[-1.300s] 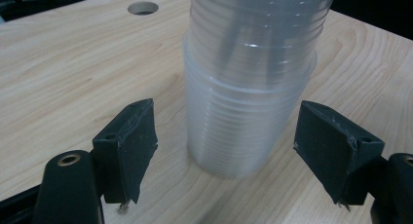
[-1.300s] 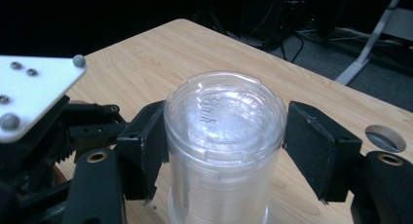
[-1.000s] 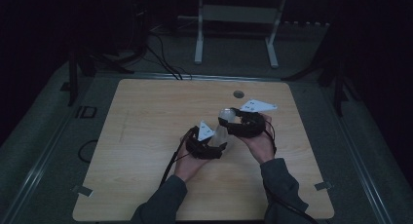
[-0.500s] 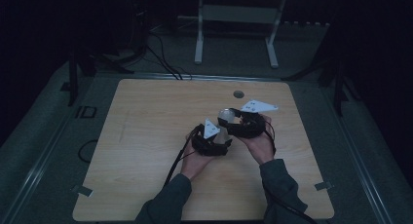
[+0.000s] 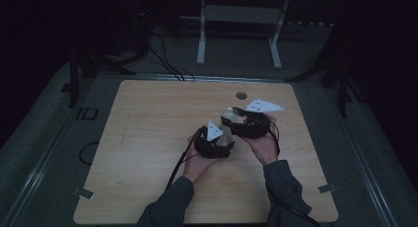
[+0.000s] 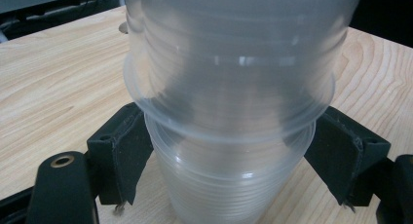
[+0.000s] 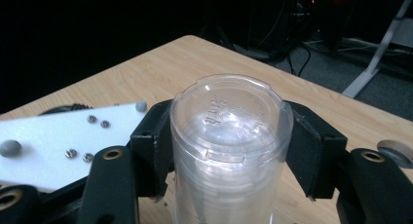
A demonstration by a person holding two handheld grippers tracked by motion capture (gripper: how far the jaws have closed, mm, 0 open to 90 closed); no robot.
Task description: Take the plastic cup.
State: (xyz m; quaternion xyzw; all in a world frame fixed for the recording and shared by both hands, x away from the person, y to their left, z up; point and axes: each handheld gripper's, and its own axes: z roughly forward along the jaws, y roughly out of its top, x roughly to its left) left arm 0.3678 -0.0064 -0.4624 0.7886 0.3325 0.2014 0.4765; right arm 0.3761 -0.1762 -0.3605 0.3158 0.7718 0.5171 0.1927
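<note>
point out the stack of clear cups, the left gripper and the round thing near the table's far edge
stack of clear cups [image 6: 229, 107]: left gripper view, a cup's rolled rim.
left gripper [image 5: 223, 138]: high view, midway between its fingertips.
round thing [image 5: 241, 95]: high view, its top face.

Black tongs [image 5: 227, 138] with grey three-cornered plates, trailing black cables, dark grey sleeves [image 5: 287, 187].

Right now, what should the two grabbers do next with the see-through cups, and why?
Probably pull the two grippers gently apart. The left gripper has its jaws around the lower cup of the nested clear cups, and they have just been closing. The right gripper clamps the stack of cups near its closed bottom end. Both cup ends are gripped, so a small straight pull could slide one cup free.
</note>
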